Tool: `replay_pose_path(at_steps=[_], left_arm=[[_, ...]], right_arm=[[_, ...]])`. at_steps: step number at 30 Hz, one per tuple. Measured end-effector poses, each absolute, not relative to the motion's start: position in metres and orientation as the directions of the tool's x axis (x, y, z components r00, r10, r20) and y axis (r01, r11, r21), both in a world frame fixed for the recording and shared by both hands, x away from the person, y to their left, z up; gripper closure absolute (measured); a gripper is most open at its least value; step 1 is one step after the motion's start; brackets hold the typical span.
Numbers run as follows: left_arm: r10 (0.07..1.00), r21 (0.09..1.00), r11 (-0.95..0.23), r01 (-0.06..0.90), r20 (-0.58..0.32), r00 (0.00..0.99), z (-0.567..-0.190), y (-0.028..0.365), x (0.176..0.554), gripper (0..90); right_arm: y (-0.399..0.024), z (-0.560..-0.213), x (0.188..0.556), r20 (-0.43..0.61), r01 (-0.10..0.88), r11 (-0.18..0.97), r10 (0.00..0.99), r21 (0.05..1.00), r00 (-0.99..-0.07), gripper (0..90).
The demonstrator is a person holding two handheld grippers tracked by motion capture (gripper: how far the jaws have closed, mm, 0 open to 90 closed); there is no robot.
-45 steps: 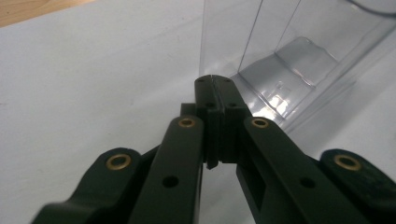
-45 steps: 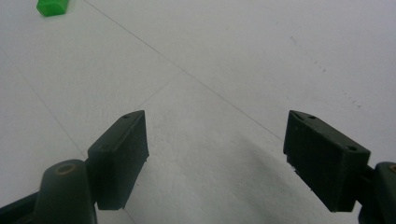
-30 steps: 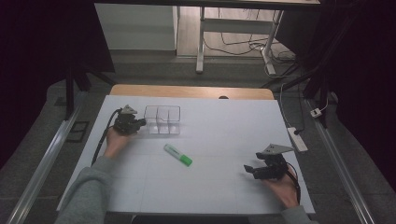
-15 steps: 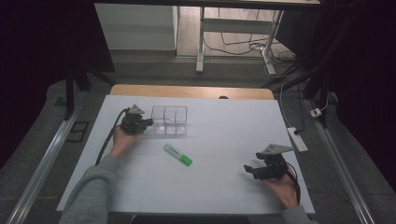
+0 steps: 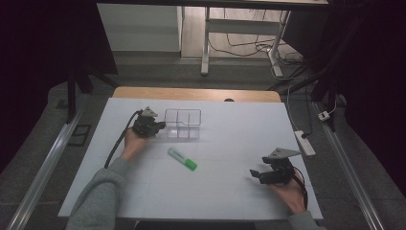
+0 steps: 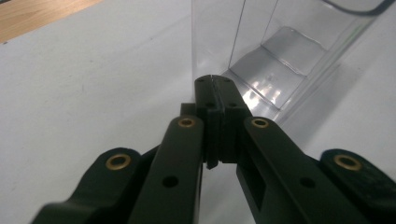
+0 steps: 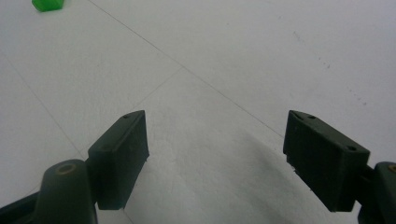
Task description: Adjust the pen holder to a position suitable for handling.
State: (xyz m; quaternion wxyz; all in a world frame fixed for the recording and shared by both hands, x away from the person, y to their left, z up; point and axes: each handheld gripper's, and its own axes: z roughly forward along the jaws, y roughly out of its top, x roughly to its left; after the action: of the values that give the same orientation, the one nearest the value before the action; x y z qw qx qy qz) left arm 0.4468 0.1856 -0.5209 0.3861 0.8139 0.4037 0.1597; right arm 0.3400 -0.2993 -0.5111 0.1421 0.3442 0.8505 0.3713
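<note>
The right gripper [image 5: 258, 174] is held at the 5 o'clock area of the white table [image 5: 230, 191], jaws spread wide with nothing between them. The green marker [image 5: 182, 159] lies flat near centre. At 10 o'clock, the left gripper [image 5: 160, 126] is clenched, jaws pressed together, its tips at the left end wall of the clear compartment box [image 5: 183, 123].

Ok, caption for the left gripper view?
Left hand-held gripper, jaws shut, against the end wall of the clear divided box.
</note>
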Motion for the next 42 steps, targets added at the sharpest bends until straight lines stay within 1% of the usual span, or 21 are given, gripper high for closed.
replay_pose_path(at_steps=[23, 32, 42], left_arm=[[0.733, 0.746, -0.426, 0.513, -0.048, 0.678, -0.523, 0.147, 0.455, 88.6], [0.729, 0.743, -0.430, 0.513, -0.050, 0.683, -0.523, 0.146, 0.455, 88.3], [0.719, 0.740, -0.443, 0.506, -0.044, 0.694, -0.517, 0.155, 0.448, 88.6]], right_arm=[[-0.301, -0.512, 0.340, 0.018, 0.488, 0.485, 0.696, 0.726, -0.718, 21.6], [-0.301, -0.512, 0.340, 0.019, 0.488, 0.485, 0.696, 0.726, -0.718, 21.6], [-0.305, -0.511, 0.339, 0.023, 0.488, 0.475, 0.699, 0.733, -0.715, 21.6]])
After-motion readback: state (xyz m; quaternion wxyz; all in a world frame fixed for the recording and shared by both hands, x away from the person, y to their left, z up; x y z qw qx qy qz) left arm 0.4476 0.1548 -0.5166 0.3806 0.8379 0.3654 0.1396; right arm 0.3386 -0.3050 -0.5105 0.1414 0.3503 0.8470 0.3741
